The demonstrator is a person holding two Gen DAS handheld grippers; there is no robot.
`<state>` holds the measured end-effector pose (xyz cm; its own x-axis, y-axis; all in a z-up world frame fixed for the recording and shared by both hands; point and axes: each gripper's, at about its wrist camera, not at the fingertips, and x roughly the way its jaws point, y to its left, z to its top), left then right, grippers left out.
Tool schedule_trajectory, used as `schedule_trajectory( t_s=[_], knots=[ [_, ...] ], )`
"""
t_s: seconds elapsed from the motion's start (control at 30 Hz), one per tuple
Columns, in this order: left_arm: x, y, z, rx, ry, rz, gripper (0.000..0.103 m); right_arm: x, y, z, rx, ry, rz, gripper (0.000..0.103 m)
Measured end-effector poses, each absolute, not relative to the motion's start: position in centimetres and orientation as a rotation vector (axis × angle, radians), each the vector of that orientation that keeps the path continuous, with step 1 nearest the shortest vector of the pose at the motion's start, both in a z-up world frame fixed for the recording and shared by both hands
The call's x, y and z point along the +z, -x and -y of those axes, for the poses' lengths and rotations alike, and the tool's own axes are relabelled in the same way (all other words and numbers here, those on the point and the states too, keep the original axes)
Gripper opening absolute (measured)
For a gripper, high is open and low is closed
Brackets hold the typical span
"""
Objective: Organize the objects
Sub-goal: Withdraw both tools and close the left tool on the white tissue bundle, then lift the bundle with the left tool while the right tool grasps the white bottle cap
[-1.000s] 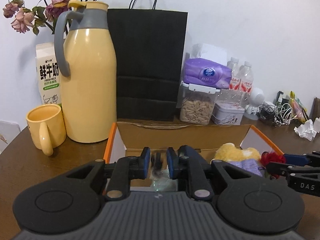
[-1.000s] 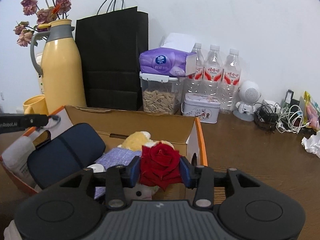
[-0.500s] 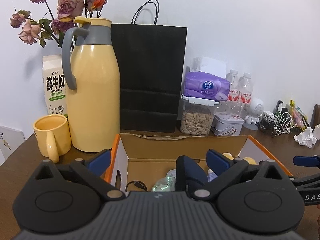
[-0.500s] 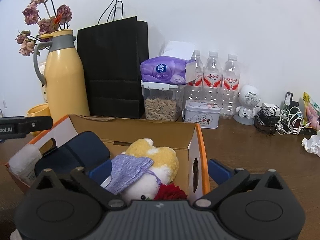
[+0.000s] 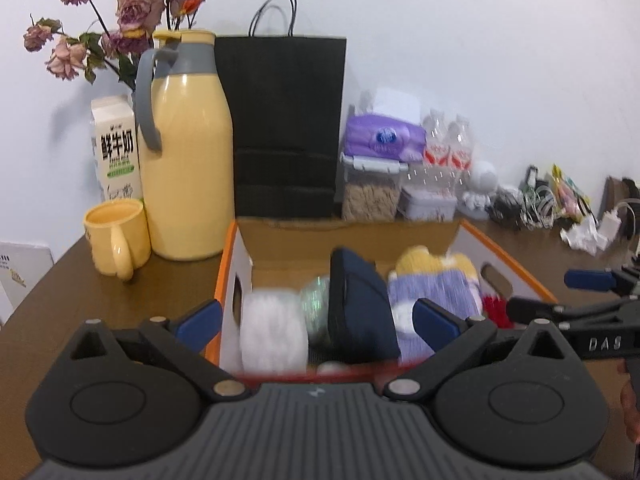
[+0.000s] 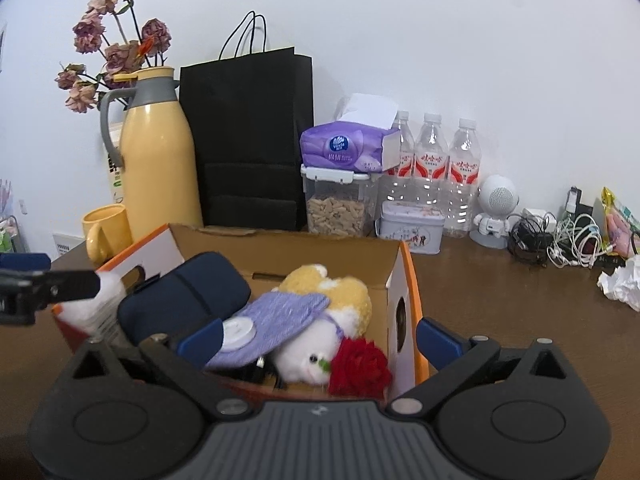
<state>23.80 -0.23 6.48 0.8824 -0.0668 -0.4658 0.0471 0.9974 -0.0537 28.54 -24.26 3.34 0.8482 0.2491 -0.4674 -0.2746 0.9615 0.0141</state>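
Both your grippers stand wide open, empty. Right gripper (image 6: 318, 338) has the red rose (image 6: 360, 368) lying in the cardboard box (image 6: 404, 280) at lower centre of frame, between its blue tips; left gripper (image 5: 318, 318) frames the box's other end.

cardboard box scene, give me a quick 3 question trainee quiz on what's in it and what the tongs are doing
1. True or false: the red rose lies inside the cardboard box.
2. Which stands just left of the yellow jug in the left wrist view? A) yellow mug B) tissue pack C) tin
3. Fill in: the right tongs are ____ and hold nothing.

Key
1. True; it lies by the plush toy, in the box's near right corner.
2. A, the yellow mug.
3. Open; their jaws have just been opening, with nothing gripped.
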Motion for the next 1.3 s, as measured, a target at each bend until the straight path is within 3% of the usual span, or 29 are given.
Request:
schedule_trajectory(
  t_s=[0.63,1.1,1.13,1.2,1.23,1.27,1.3],
  knots=[
    [-1.0,-20.6,3.8,-0.155,0.021,-0.822,0.103,-0.2,-24.1,26.0,0.292,0.030,-0.578,0.103],
    [-2.0,-19.1,5.9,-0.151,-0.076,-0.737,0.103,-1.5,-23.7,26.3,0.313,0.002,-0.595,0.103],
    [-1.9,-19.0,5.9,-0.154,-0.074,-0.732,0.100,-1.5,-23.6,26.3,0.313,0.002,-0.593,0.103],
    [-1.8,-18.5,5.9,-0.153,-0.073,-0.707,0.084,-1.5,-23.6,26.3,0.311,0.000,-0.589,0.103],
    [-1.7,-18.3,6.0,-0.151,-0.072,-0.693,0.069,-1.5,-23.6,26.4,0.309,-0.001,-0.589,0.103],
    [-1.6,-18.2,6.0,-0.146,-0.068,-0.685,0.061,-1.6,-23.6,26.4,0.306,-0.002,-0.590,0.103],
    [-1.5,-18.2,5.9,-0.144,-0.063,-0.681,0.060,-1.6,-23.6,26.4,0.303,-0.002,-0.592,0.103]
  ],
)
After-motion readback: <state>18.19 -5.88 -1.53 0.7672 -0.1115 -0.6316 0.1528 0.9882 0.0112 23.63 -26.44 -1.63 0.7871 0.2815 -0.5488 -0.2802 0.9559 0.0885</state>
